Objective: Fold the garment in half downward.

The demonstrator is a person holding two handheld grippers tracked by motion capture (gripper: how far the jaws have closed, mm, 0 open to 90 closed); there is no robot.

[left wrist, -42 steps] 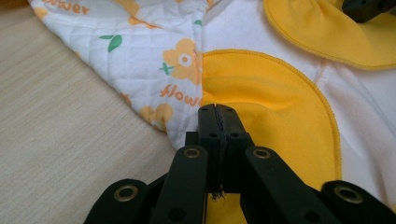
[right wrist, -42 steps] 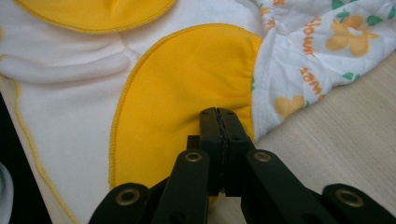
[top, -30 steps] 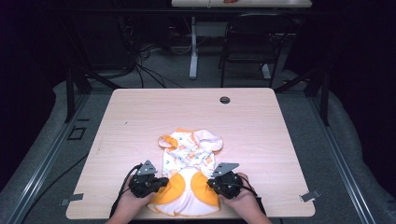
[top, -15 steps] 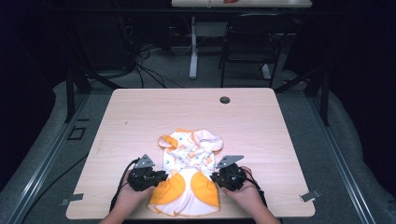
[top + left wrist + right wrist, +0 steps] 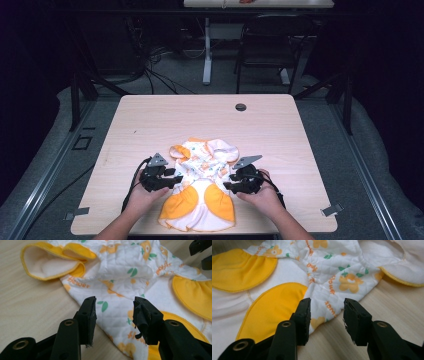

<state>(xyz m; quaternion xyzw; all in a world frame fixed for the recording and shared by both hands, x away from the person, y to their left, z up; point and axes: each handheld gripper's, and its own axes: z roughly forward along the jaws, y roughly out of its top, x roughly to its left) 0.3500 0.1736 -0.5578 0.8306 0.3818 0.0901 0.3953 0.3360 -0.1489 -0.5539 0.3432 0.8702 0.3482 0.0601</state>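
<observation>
High view shows my left gripper [image 5: 172, 179] and right gripper [image 5: 229, 185] with jaws just spread, free of the baby garment [image 5: 200, 192], which lies flat at the table's [image 5: 150, 120] near edge, so this fold seems finished.
</observation>
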